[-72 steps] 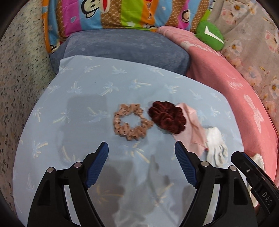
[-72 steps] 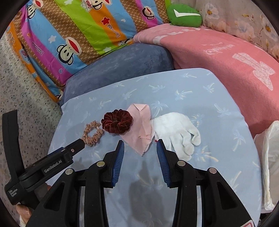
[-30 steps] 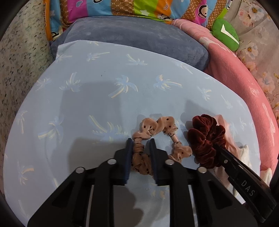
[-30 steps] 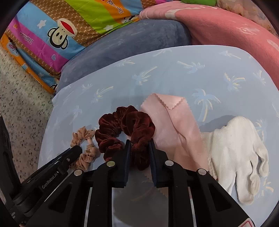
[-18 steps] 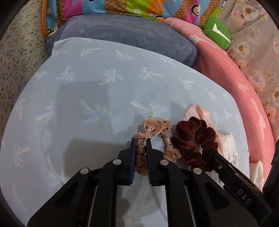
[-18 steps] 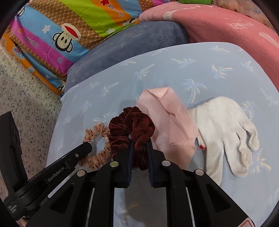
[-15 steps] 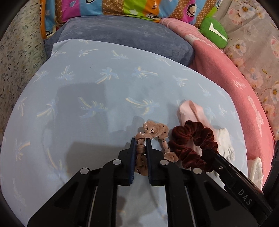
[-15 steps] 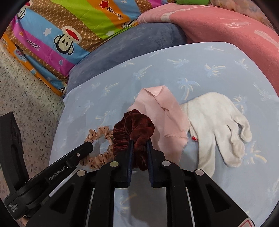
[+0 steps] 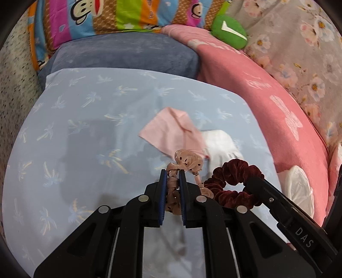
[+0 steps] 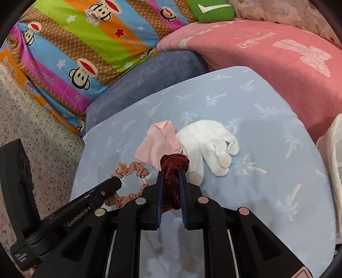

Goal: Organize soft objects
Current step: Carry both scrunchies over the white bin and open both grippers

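My left gripper (image 9: 171, 174) is shut on a tan dotted scrunchie (image 9: 187, 160), held up above the light blue palm-print cushion (image 9: 85, 119). My right gripper (image 10: 171, 174) is shut on a dark red velvet scrunchie (image 10: 174, 163), also lifted off the cushion. Each scrunchie shows in the other view too: the dark red scrunchie (image 9: 232, 184) hangs beside the left gripper, the tan scrunchie (image 10: 132, 169) beside the right. A pink cloth (image 10: 159, 144) and a white glove (image 10: 210, 142) lie on the cushion below.
A dark blue cushion (image 9: 128, 55) sits behind the light blue one, with a pink blanket (image 10: 267, 53) to the right. A striped monkey-print pillow (image 10: 85, 42) and a green plush (image 10: 212, 9) lie at the back. A white plastic bag (image 9: 299, 190) rests at the right. Speckled floor (image 10: 32, 119) is at the left.
Both grippers closed on their scrunchies and lifted them off the cushion, pulling back and to the right. The pink cloth and white glove, once partly covered, now lie exposed.
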A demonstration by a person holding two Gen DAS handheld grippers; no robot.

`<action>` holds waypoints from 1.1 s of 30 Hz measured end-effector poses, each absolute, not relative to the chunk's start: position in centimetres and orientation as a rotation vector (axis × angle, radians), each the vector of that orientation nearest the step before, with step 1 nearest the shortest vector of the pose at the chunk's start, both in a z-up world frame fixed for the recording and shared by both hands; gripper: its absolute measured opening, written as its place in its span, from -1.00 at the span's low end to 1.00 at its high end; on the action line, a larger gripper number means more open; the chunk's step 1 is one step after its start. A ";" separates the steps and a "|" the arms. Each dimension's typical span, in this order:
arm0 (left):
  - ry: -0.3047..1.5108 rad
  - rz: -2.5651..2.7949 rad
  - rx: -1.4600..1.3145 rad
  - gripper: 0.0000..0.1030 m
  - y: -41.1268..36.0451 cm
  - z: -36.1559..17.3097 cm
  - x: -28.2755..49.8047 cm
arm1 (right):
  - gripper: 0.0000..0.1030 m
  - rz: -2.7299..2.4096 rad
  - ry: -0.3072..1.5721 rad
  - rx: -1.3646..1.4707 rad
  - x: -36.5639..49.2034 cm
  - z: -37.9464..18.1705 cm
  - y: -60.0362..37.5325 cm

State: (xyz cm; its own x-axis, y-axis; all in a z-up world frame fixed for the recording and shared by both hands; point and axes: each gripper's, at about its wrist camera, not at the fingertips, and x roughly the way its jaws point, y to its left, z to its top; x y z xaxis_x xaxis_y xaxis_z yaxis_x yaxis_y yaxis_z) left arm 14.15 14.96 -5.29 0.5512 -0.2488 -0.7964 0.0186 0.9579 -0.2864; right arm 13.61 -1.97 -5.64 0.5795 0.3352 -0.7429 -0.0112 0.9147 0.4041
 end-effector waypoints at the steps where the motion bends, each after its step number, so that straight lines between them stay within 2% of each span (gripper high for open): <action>1: 0.974 -0.171 -0.252 -0.78 14.5 -5.0 13.9 | -0.75 0.203 0.928 0.383 13.3 -5.3 -2.6; 16: 0.910 -0.340 -0.107 -0.78 3.2 -1.0 11.3 | -0.75 0.076 0.772 0.462 7.5 -0.3 -14.5; 33: 0.880 -0.544 0.028 -0.77 -8.2 1.2 9.1 | -0.76 -0.109 0.651 0.573 1.2 1.2 -27.0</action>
